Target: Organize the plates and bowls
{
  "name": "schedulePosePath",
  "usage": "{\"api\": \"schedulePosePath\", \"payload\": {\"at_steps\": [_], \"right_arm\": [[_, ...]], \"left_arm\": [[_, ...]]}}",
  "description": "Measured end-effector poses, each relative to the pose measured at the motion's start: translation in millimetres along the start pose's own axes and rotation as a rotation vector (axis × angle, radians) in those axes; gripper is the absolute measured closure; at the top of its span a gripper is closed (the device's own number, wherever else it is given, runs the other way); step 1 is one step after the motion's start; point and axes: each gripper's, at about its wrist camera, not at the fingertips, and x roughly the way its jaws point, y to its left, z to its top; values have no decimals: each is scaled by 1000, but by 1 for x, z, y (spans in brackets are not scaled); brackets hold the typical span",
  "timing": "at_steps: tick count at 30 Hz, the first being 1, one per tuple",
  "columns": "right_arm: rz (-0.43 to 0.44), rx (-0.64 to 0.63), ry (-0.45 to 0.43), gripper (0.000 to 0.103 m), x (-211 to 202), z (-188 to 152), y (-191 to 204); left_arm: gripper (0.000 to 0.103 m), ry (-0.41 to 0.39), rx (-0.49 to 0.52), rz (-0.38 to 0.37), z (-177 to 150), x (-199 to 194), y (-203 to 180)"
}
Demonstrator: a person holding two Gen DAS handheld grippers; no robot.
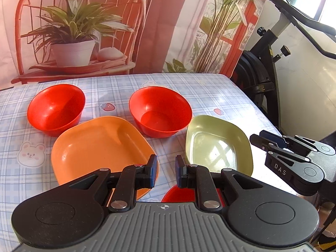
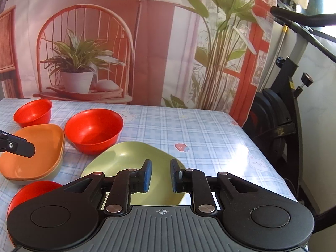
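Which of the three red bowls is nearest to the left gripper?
The red bowl half hidden just behind the left gripper, at the table's near edge. The other two red bowls sit farther back, beyond the plates.

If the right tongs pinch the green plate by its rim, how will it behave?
The green plate looks like rigid plastic, so probably stiff and light. Its glossy surface may slip between the pads. Shallow and flat-bottomed, it should slide rather than tip on the tablecloth.
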Motion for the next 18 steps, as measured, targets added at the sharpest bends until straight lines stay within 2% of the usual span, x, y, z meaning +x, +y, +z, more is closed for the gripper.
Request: {"api": "schedulePosePath", "payload": {"at_steps": [6,9,12,13,18], "right_arm": [[-40,105,21,83,6,-22,-25],[-34,157,32,83,10,-30,-33],[-34,187,40,78,14,-36,-35],[-30,204,42,78,15,-38,-36],[1,270,62,78,20,-47,-36]], "left_arm": [[84,22,55,-15,6,25,-19],[83,39,87,-24,10,36,-26],[77,54,121,-4,13,46,-34],[73,56,135,-2,14,48,-35],[71,84,165,-2,14,60,-38]]}}
